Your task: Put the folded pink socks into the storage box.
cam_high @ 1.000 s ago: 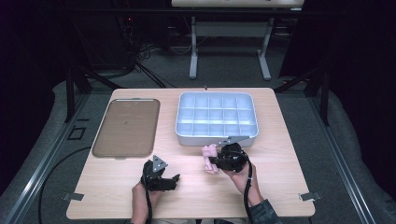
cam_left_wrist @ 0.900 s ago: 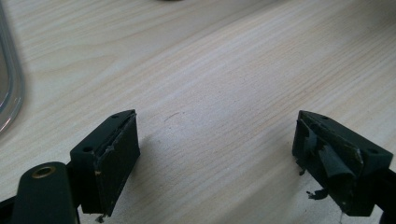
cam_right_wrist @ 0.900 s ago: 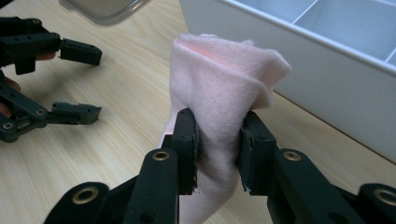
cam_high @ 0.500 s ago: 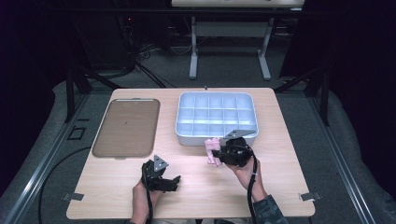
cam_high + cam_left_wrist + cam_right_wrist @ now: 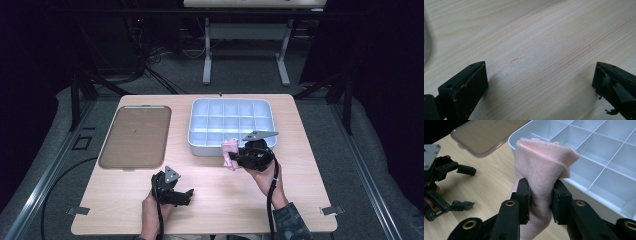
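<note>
One compartment tray [image 5: 200,142] beside brown lid [image 5: 135,136], pink cloth [image 5: 541,172] in right gripper [image 5: 541,195] jaws

No readable text, labels, brands or numbers anywhere: nothing printed on the tray [image 5: 231,144], lid [image 5: 135,136], cloth [image 5: 541,167], table [image 5: 220,200] or grippers.

Looked like lab: lone wooden table [image 5: 300,200] on grey carpet [image 5: 370,165], dark surroundings, floor cables [image 5: 150,70].
</note>
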### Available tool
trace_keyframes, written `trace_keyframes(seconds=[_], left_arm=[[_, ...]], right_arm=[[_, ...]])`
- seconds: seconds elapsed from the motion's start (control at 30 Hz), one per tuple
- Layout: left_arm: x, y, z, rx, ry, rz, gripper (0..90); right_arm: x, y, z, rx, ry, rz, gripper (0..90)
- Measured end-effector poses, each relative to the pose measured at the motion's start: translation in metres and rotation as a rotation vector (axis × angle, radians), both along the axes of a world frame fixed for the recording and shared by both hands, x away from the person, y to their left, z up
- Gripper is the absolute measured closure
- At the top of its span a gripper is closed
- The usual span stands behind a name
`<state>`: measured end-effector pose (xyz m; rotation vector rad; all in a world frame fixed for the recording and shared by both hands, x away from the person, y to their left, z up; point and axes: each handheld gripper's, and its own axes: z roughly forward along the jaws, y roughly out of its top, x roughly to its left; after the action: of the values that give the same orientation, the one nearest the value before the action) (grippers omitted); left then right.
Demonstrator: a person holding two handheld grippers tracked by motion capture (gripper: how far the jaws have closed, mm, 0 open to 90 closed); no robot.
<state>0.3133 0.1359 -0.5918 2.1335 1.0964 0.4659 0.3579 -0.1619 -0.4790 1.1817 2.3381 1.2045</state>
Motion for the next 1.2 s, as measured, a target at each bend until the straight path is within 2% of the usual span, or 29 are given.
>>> trace_keyframes(seconds=[0.4, 0.47, 0.63, 0.77, 0.9, 1.2], left_arm=[[0.0, 0.0, 0.0, 0.002, -0.001, -0.001, 0.1], [0.0, 0.0, 0.0, 0.004, -0.002, -0.002, 0.1], [0.0, 0.0, 0.0, 0.003, -0.002, -0.001, 0.1], [0.0, 0.0, 0.0, 0.002, -0.002, 0.0, 0.1], [0.0, 0.0, 0.0, 0.002, -0.002, 0.001, 0.1], [0.0, 0.0, 0.0, 0.002, -0.003, 0.002, 0.1]], right_arm=[[0.017, -0.008, 0.017, 0.0, -0.043, -0.026, 71.1], [0.02, -0.009, 0.018, 0.0, -0.056, -0.046, 71.1], [0.031, -0.018, 0.018, 0.014, -0.049, -0.077, 71.1], [0.039, -0.024, 0.016, 0.007, -0.048, -0.099, 71.1], [0.044, -0.029, 0.016, -0.017, -0.061, -0.117, 71.1], [0.052, -0.045, 0.018, -0.027, -0.083, -0.183, 71.0]])
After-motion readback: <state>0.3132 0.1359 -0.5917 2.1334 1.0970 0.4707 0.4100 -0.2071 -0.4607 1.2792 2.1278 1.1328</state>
